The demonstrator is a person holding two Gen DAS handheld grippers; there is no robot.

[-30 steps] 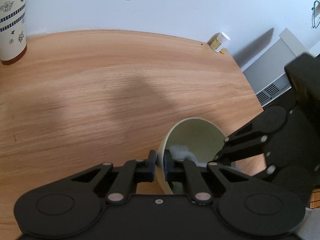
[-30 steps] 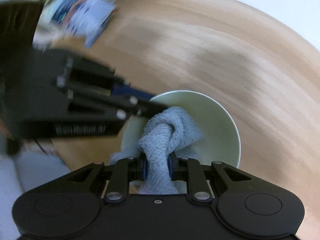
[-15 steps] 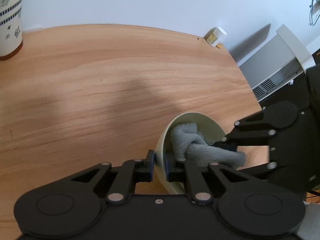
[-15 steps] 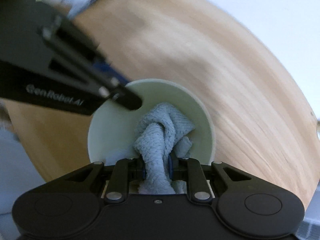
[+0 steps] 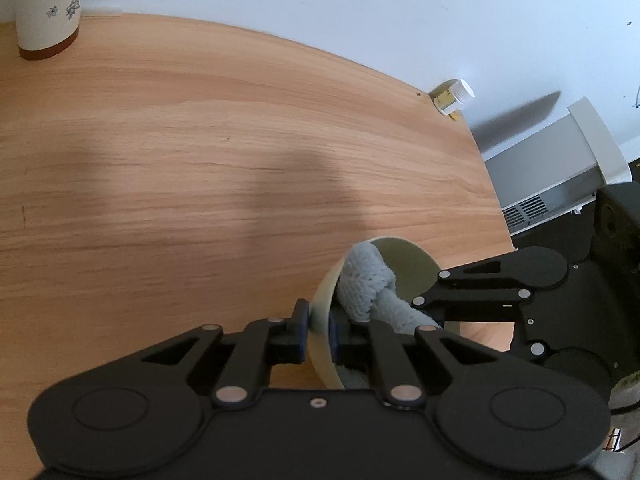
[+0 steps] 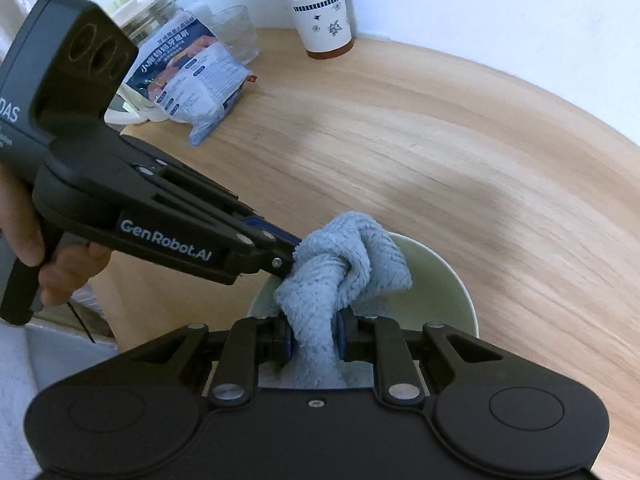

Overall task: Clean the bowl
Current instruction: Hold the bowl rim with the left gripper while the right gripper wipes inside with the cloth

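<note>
I see one wooden table. On it, near its edge, sits one pale green bowl, smooth and round. My left gripper pinches the bowl's rim tight. One fluffy blue cloth, twisted up, pokes into the bowl, and my right gripper squeezes it. One flowery cup stands far back, and one small bottle lies by the wall.
</note>
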